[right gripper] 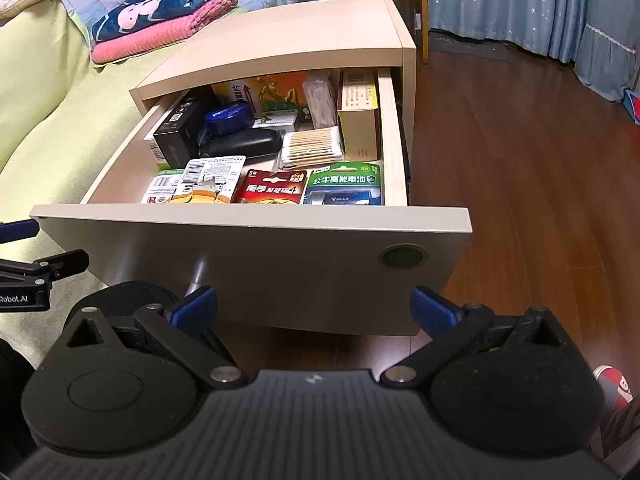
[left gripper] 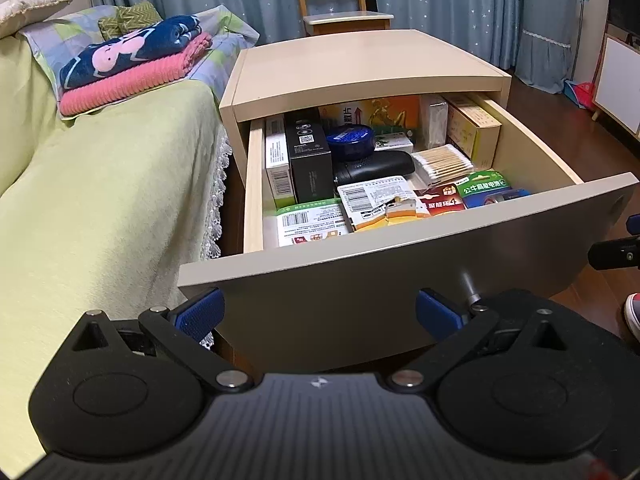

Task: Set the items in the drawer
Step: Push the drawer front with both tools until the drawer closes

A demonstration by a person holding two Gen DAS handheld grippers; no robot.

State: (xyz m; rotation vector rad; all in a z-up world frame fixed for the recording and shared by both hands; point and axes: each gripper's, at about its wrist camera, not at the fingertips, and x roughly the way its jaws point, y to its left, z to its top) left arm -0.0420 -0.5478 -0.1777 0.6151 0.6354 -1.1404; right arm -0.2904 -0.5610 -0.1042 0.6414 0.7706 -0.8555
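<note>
The beige nightstand's drawer (left gripper: 400, 264) (right gripper: 256, 248) stands pulled out and is packed with items. Inside lie a black box (left gripper: 310, 156) (right gripper: 176, 136), a blue round tin (left gripper: 350, 140) (right gripper: 229, 119), a black case (left gripper: 376, 168) (right gripper: 244, 143), cotton swabs (left gripper: 442, 162) (right gripper: 314, 146), a red battery pack (right gripper: 272, 190) and a green battery pack (left gripper: 486, 184) (right gripper: 346, 184). My left gripper (left gripper: 318, 312) is open and empty, low before the drawer front. My right gripper (right gripper: 314, 308) is open and empty too, before the front panel near its metal knob (right gripper: 198, 274).
A bed with a green cover (left gripper: 100, 200) sits left of the nightstand, with folded blankets (left gripper: 136, 64) (right gripper: 160, 16) on it. Brown wood floor (right gripper: 520, 160) lies to the right. A wooden chair (left gripper: 344, 0) and blue curtains stand behind. A shoe (right gripper: 614, 384) shows at lower right.
</note>
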